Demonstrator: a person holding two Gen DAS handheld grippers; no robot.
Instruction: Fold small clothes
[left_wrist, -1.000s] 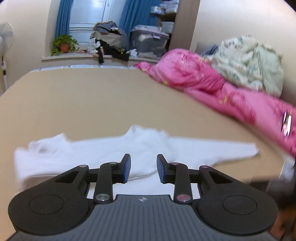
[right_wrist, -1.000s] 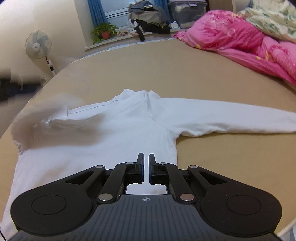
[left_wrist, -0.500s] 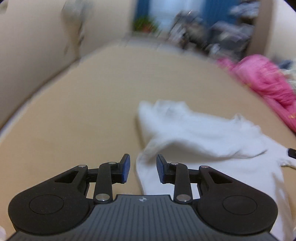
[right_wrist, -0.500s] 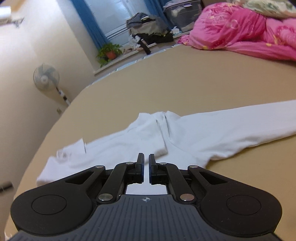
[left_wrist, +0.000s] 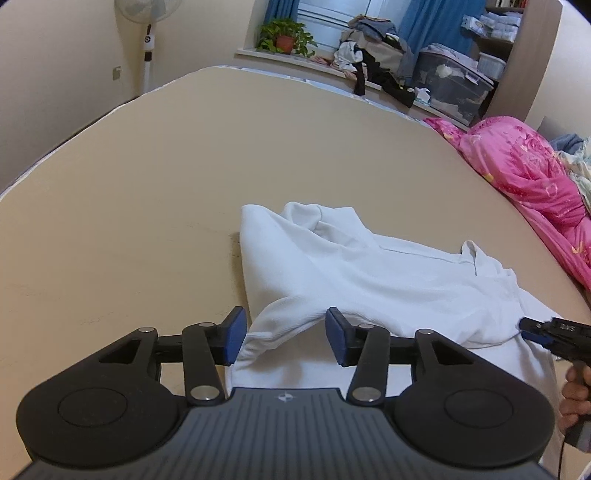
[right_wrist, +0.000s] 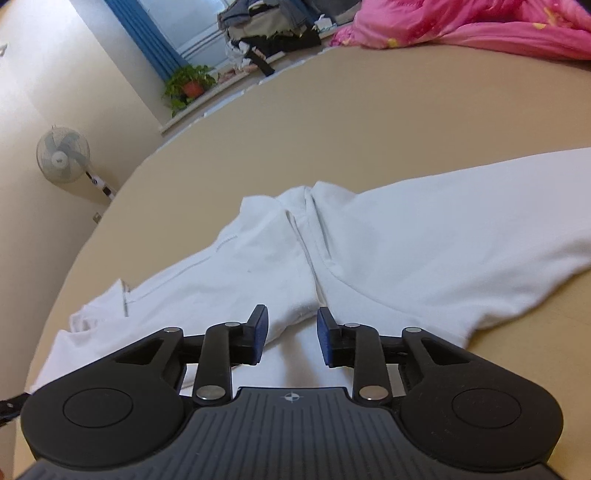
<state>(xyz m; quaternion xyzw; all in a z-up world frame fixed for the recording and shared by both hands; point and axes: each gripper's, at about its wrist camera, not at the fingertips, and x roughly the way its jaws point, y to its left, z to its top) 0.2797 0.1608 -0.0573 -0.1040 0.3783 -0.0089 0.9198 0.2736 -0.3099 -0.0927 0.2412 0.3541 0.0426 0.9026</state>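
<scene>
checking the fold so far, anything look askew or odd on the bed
One thing: the white top's left sleeve lies folded over the body in a rumpled, slanted heap, while its other sleeve is spread out straight.

The white top has one long sleeve that runs off the right edge of the right wrist view, so its cuff cannot be seen. Its bottom part is hidden under both black gripper bodies. In the left wrist view the right gripper pokes in at the right edge (only its tip shows), and the hand is cut off too. The pink blanket runs out of the picture.
</scene>
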